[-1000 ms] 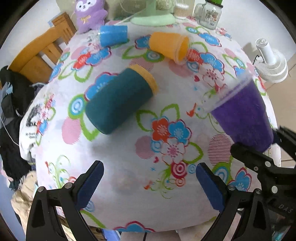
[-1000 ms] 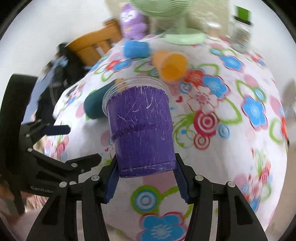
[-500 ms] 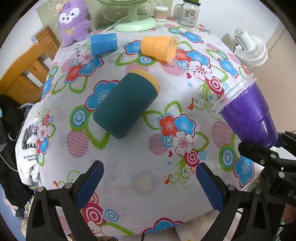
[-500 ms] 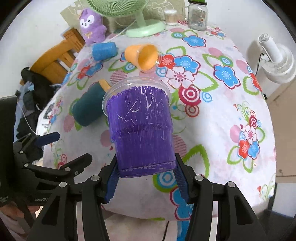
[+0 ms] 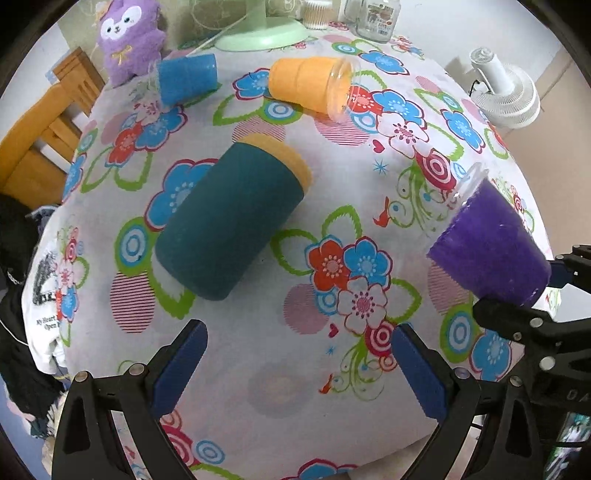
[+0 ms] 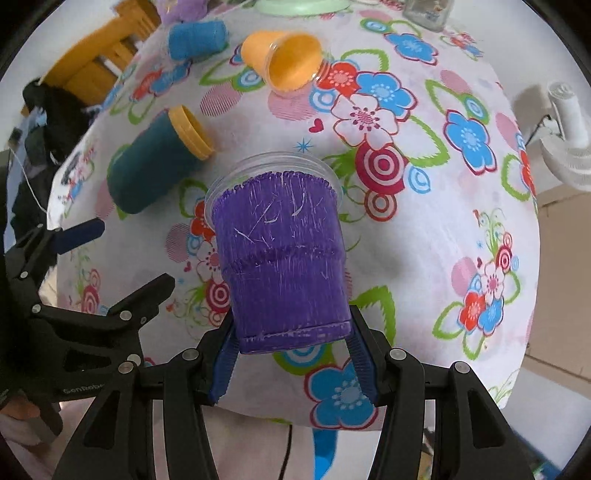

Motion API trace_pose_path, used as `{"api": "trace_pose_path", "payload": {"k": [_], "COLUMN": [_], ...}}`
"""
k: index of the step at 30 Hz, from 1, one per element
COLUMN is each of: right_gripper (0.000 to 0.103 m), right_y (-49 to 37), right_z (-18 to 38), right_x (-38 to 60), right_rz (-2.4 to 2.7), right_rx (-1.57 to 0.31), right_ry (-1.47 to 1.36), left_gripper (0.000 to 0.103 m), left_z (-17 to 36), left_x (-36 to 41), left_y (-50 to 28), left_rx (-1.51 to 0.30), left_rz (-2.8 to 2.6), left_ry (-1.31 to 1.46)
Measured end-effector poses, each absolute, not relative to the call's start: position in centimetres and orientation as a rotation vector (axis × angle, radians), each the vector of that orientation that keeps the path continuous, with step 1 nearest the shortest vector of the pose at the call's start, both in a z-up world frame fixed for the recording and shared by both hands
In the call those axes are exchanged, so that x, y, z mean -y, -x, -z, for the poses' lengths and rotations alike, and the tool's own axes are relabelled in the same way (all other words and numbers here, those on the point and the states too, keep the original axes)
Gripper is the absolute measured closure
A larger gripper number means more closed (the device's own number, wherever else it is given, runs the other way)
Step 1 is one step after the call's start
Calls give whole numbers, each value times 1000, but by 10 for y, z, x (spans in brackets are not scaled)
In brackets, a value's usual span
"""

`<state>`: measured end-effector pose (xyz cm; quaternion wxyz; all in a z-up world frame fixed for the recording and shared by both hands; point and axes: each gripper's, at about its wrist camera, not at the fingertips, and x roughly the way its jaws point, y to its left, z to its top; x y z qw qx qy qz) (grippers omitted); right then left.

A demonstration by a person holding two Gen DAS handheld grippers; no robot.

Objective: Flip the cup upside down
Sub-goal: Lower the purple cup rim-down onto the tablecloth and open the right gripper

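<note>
My right gripper (image 6: 293, 363) is shut on the base of a purple cup (image 6: 282, 254) with a clear rim. It holds the cup above the flowered tablecloth, rim pointing away and down toward the table. The cup also shows in the left wrist view (image 5: 487, 245), at the right, tilted with its rim up-left. My left gripper (image 5: 299, 363) is open and empty above the near part of the table; it shows at the left of the right wrist view (image 6: 110, 258).
A teal cup with a yellow rim (image 5: 229, 221) lies on its side mid-table. An orange cup (image 5: 310, 88) and a blue cup (image 5: 184, 79) lie on their sides farther back. A purple plush toy (image 5: 129, 40), a green fan base (image 5: 262, 33) and a glass jar (image 5: 376, 18) stand at the far edge. A wooden chair (image 5: 40, 144) is at the left, a white floor fan (image 5: 502, 96) at the right.
The right gripper has moved the purple cup in over the table and tipped its rim further toward the cloth. The left gripper stayed open and moved slightly closer to the table.
</note>
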<state>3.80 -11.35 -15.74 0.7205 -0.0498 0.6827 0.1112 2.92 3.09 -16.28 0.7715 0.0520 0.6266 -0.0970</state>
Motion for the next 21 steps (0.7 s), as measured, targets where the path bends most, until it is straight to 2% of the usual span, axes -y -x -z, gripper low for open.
{"api": "trace_pose_path", "payload": {"k": [7, 14, 16, 18, 21], "right_gripper": [45, 44, 41, 29, 24], "right_y": [-55, -72, -80, -91, -98], "right_z": [164, 162, 158, 157, 156], "right_x": [100, 85, 83, 79, 80], "right_rz": [-279, -307, -318, -324, -319], "right_rx": [-1622, -1627, -1574, -1532, -1476], "right_ry": [223, 307, 260, 233, 173], "left_gripper": [3, 3, 4, 4, 4], "left_z": [167, 170, 169, 167, 162], "left_x": [-33, -37, -45, -52, -63], "left_y": [-40, -46, -50, -54, -58], "left_rx": [-1389, -1403, -1400, -1396, -1389], "left_rz": [200, 185, 155, 138, 111], "left_ry": [-90, -92, -80, -65, -43]}}
